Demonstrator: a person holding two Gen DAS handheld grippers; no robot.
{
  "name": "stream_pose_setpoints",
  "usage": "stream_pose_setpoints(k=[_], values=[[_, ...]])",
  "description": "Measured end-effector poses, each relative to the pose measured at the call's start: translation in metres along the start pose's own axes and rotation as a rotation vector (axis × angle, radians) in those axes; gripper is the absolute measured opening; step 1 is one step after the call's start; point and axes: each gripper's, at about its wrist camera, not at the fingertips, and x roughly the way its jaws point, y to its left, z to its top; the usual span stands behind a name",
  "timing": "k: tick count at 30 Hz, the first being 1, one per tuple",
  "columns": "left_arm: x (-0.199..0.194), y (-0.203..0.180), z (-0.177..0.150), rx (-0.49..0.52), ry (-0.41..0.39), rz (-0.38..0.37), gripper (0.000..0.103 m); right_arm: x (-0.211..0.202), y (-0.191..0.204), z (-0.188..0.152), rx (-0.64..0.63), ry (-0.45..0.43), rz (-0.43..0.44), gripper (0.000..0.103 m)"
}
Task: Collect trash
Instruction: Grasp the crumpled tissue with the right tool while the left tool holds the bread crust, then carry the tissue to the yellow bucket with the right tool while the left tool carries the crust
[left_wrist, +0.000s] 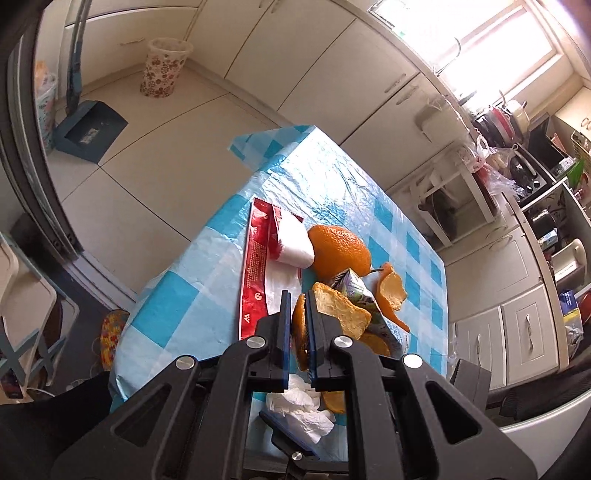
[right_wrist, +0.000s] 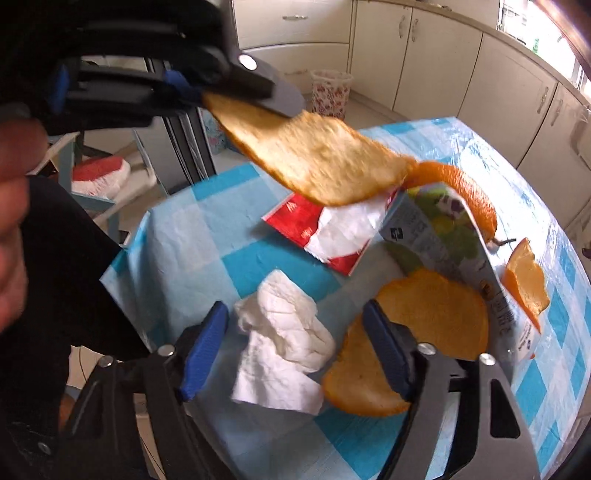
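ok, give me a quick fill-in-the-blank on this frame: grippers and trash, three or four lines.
1. The left gripper is shut on a piece of orange ____.
2. The right gripper is ____, with its fingers either side of the crumpled white tissue.
3. The tablecloth has a blue and white ____ pattern.
4. The bin with the flower print stands on the ____.

Missing words: peel; open; checked; floor

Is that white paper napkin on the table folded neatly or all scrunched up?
Scrunched up. The white napkin lies crumpled in uneven folds on the checked tablecloth, between the open right gripper's blue fingers.
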Motion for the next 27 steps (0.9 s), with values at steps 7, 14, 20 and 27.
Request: stream_pose_setpoints(k=[7, 14, 20, 27], values=[[0.001, -0.002, -0.002, 0.019, -0.014, 0.01, 0.007, -0.016, -0.029, -0.005, 0.138, -0.003, 0.1, 0.02], [-0.005, -0.02, -0.007, 0.095, -0.069, 0.05, 0.007, -0.056, -0.033, -0.016, 0.157, -0.081, 0.249, 0.019], [-0.008, -0.046, -0.017, 0.202, -0.117, 0.093, 0.007, -0.091, -0.053, -0.037, 0.225, -0.137, 0.242, 0.019], [-0.011, -0.082, -0.033, 0.327, -0.173, 0.124, 0.007, -0.114, -0.083, -0.062, 0.317, -0.168, 0.18, 0.019]])
